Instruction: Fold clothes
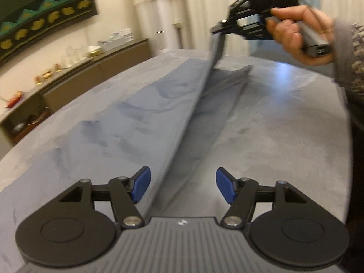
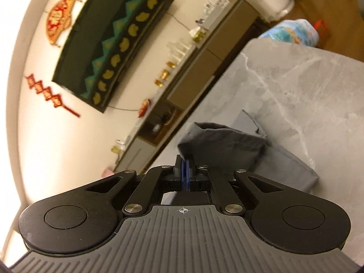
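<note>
Cloth is the matter in hand: a long grey-blue garment [image 1: 141, 113] lies stretched along the grey table [image 1: 284, 122], and folding looks barely under way. The right gripper [image 2: 184, 159] has its jaws clenched on one end of the fabric, which rises off the surface in a taut ridge toward the right hand [image 1: 298, 34]. From the right wrist view the pinched end bunches just beyond the fingertips, and the rest trails away flat. The left gripper [image 1: 183, 187] stands released, its blue pads [image 1: 142, 185] apart on either side of the raised ridge, touching nothing that can be made out. Likely one lengthwise fold is being formed; crosswise folds and squaring up appear left to do.
</note>
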`<state>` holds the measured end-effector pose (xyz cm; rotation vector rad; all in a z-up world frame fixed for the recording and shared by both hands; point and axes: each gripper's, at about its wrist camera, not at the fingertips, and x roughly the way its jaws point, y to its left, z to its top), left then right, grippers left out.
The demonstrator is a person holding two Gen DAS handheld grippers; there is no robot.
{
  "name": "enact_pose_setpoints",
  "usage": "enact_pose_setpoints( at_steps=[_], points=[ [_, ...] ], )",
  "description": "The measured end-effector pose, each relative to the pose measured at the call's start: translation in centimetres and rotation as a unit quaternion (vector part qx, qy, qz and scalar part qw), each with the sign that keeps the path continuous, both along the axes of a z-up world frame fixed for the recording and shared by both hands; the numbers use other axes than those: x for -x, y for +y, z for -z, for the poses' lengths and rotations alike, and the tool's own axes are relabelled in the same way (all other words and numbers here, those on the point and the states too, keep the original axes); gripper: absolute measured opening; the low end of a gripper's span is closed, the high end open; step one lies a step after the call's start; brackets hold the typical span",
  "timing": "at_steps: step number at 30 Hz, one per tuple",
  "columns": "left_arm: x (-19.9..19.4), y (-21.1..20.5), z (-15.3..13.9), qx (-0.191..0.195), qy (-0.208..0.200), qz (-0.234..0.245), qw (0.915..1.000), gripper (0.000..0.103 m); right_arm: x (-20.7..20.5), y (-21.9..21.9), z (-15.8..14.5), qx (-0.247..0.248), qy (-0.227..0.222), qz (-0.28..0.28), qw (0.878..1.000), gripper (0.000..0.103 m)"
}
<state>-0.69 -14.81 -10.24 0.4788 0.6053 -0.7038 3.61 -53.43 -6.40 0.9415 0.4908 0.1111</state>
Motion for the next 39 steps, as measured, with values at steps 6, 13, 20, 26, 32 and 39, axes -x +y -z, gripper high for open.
enact_pose_setpoints(
  at_steps=[6, 13, 20, 26, 32, 39],
  points=[
    [-2.5, -1.6, 1.2, -0.008, 0.022, -0.057, 0.9981, 0.016, -0.3, 0.8, 0.6, 0.085, 0.056, -0.013, 0.995, 0.011],
    [-4.9, -2.0, 0.8, 0.051, 0.076, -0.114, 0.9893, 0.017, 1.6, -1.2, 2.0, 0.152, 0.117, 0.049, 0.980, 0.053],
    [-6.0, -4.4, 0.6, 0.071, 0.092, -0.118, 0.9863, 0.023, 3.2, -3.4, 3.7, 0.035, 0.111, 0.076, 0.990, 0.056],
    [-7.8, -13.0, -0.4, 0.064, 0.115, -0.091, 0.9872, 0.032, 3.1, -3.7, 4.1, -0.008, 0.092, 0.079, 0.993, 0.056],
    [-11.7, -20.2, -1.1, 0.095, 0.164, -0.152, 0.9701, 0.033, 4.0, -5.4, 4.6, -0.035, 0.086, 0.099, 0.991, 0.056],
    [-14.8, -21.3, -0.9, 0.204, 0.253, -0.222, 0.9194, 0.034, 1.4, -4.8, 5.3, 0.061, 0.112, 0.024, 0.992, 0.054]
  ],
)
